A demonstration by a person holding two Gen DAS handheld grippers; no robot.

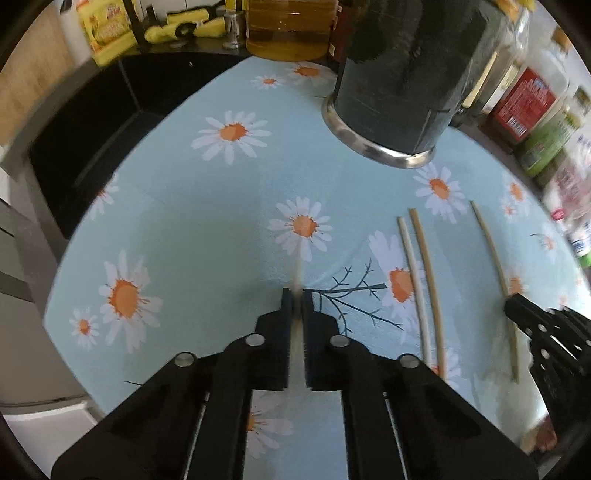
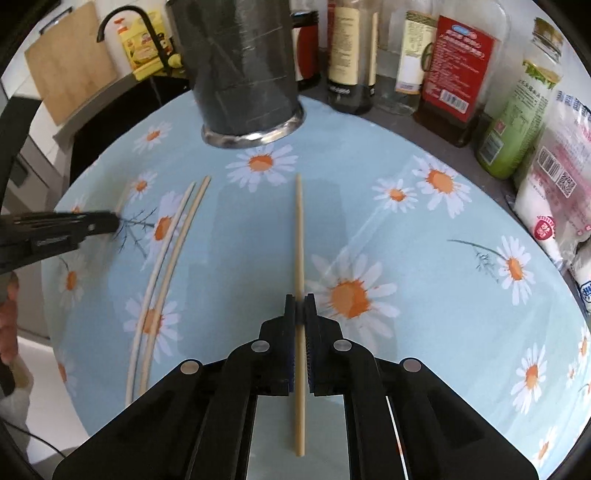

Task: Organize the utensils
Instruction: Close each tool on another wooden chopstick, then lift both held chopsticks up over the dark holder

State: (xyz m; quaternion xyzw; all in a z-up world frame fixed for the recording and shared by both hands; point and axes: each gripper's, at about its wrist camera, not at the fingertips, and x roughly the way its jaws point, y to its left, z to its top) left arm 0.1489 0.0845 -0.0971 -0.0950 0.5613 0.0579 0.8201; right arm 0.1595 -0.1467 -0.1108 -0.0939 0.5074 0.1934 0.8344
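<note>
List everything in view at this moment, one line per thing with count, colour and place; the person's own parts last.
Chopsticks: four, pale wood; one in the left gripper, one in the right gripper, two loose side by side between them.
Holder: one, dark with metal base, far edge of cloth.
Cloth: one, light blue with daisies, under everything.
Bottles and jars: several, mixed colours, behind and right of cloth.
Oil jug: one, amber, behind cloth.
Cutting board: one, wood, far left.
Tap: one, black, far left.
Left gripper: black, shut on chopstick.
Right gripper: black, shut on chopstick.
Hand: left edge.
</note>
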